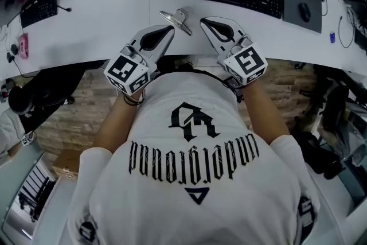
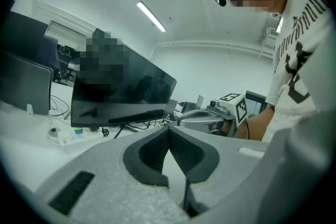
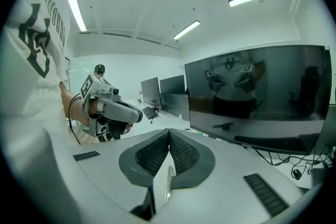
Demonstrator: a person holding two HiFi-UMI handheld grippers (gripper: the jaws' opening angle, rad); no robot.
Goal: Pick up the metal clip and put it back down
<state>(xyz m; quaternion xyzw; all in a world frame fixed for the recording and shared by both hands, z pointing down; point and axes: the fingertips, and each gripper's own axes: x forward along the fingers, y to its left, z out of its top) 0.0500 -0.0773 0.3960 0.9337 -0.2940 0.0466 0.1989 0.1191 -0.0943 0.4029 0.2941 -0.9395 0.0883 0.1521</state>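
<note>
Metal clip [image 1: 176, 19] lies on the white desk [image 1: 103, 14], between our two gripper tips. Left gripper [image 1: 171, 28]: jaws pressed together, nothing held, tip just beside the clip. Right gripper [image 1: 202, 21]: jaws pinched together, also empty.

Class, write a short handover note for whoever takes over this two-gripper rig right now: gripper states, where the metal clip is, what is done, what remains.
Left gripper: jaws together, nothing between them.
Right gripper: jaws together, holding nothing.
Metal clip: lies on the white desk, between the two gripper tips and close to both, held by neither.
Done: the pictures do not show whether the clip has already been lifted and set back.
Left: if it has not, open one gripper, grip the clip, lift it and put it back down.
</note>
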